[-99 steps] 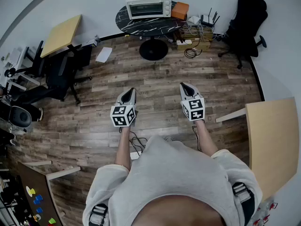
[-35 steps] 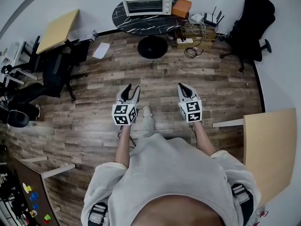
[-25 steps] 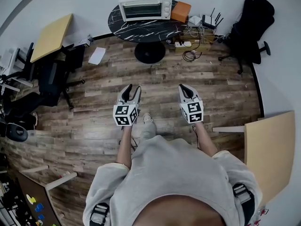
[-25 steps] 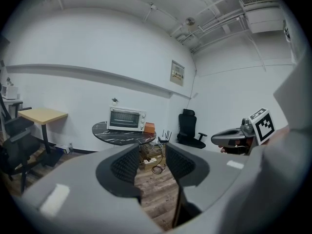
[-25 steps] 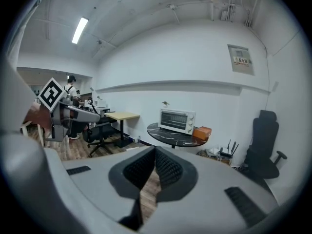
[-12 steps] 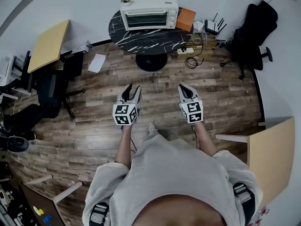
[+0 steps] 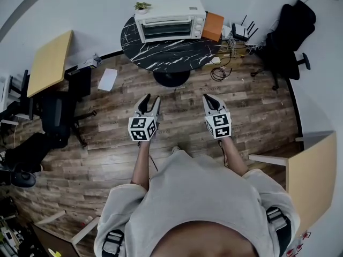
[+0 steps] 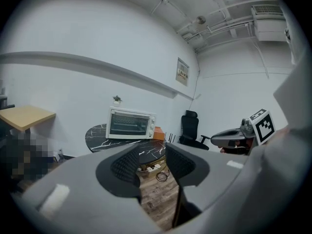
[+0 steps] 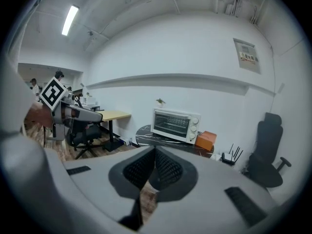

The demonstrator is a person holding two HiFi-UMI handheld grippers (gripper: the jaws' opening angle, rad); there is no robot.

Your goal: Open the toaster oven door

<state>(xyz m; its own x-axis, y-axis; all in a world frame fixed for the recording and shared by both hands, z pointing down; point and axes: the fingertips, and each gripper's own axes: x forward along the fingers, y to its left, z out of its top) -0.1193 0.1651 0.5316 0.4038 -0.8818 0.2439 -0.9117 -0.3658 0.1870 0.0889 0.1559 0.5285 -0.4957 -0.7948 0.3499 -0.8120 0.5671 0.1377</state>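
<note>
Toaster oven (image 7: 170, 19): it was seen well ahead of both grippers and touched by neither; it was set on the round black table (image 7: 179, 55), at the far side of the table from them.
Oven door (image 7: 165, 30): it was found shut, facing the grippers.
Left gripper (image 7: 150, 100): it was held above the wooden floor (image 7: 177, 138) and pointed toward the table; its jaws were spread apart and nothing was gripped between them.
Right gripper (image 7: 208, 97): it was held beside the left one, apart from it and about level with it; its jaws were pressed together at the tips, with nothing caught between them.
Orange box (image 7: 213, 27): it was placed just right of the oven on the same table, ahead of the right gripper.
Small plant (image 7: 141, 6): it was seen at the oven's far left corner.
Black chair (image 7: 284, 31): it was seen ahead of the right gripper, far to its right.
Yellow desk (image 7: 48, 63): it was seen ahead of the left gripper, far to its left.
</note>
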